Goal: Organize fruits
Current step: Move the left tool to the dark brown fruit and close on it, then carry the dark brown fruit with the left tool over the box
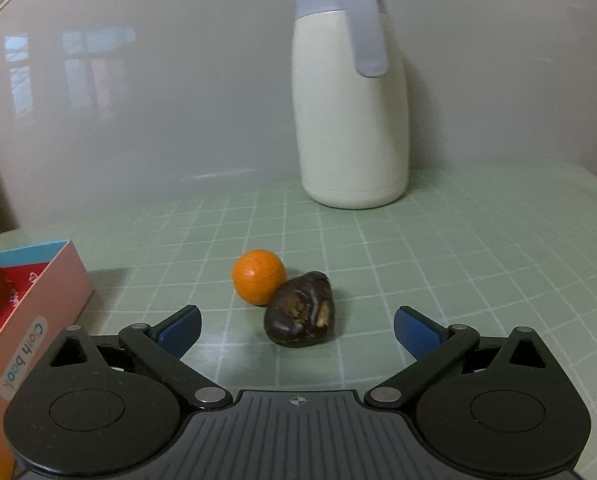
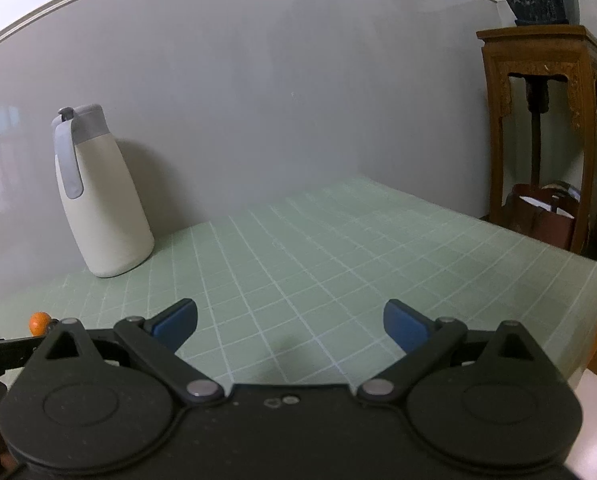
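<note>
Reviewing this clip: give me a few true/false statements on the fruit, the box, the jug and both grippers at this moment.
1. The left gripper is open, holding nothing. True.
2. The orange lies inside the box. False: it sits on the mat, right of the box.
3. The dark fruit touches the orange. True.
4. The jug lies on its side. False: it stands upright by the wall.
5. The right gripper is shut on a fruit. False: its fingers are spread over bare mat.
</note>
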Motion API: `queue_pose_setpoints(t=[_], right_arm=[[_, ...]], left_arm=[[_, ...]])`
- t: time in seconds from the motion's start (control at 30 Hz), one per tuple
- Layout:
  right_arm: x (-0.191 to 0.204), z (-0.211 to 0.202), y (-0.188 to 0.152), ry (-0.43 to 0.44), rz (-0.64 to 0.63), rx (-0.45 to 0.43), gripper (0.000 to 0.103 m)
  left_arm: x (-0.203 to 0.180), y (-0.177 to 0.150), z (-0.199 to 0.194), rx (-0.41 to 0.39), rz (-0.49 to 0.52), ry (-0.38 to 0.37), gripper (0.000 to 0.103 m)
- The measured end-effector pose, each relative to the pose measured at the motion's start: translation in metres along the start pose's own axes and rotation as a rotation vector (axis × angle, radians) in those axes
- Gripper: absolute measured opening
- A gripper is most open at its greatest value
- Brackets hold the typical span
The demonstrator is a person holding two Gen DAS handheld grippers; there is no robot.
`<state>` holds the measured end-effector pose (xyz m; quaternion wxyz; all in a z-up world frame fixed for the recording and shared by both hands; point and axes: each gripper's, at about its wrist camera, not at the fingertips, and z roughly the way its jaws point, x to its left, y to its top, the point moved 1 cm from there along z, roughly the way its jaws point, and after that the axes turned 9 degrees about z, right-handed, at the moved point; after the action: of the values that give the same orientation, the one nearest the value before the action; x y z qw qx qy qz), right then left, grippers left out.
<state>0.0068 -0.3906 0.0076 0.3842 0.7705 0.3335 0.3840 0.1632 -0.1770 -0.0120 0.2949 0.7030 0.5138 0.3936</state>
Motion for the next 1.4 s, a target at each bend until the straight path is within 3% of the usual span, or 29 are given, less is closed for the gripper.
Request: queue_pose_setpoints(t=[0.27, 0.37, 0.57, 1.4], right_arm=[[0.003, 0.004, 0.001, 0.02, 0.0, 0.018, 0.1], [0.003, 0.004, 0.001, 0.022, 0.002, 0.026, 0.1], [0.006, 0.005, 0.001, 0.024, -0.001, 0.037, 0.1], [0.009, 0.008, -0.003, 0.005, -0.025, 0.042, 0.1]], left_arm=[[0.005, 0.004, 0.022, 0.049, -0.061, -0.01, 0.1], [0.007, 0.003, 0.031, 0.09, -0.067, -0.035, 0.07], [0.011, 0.003, 0.034, 0.099, -0.095, -0.076, 0.045], [0.014, 0.003, 0.02, 0.085, -0.09, -0.12, 0.044]])
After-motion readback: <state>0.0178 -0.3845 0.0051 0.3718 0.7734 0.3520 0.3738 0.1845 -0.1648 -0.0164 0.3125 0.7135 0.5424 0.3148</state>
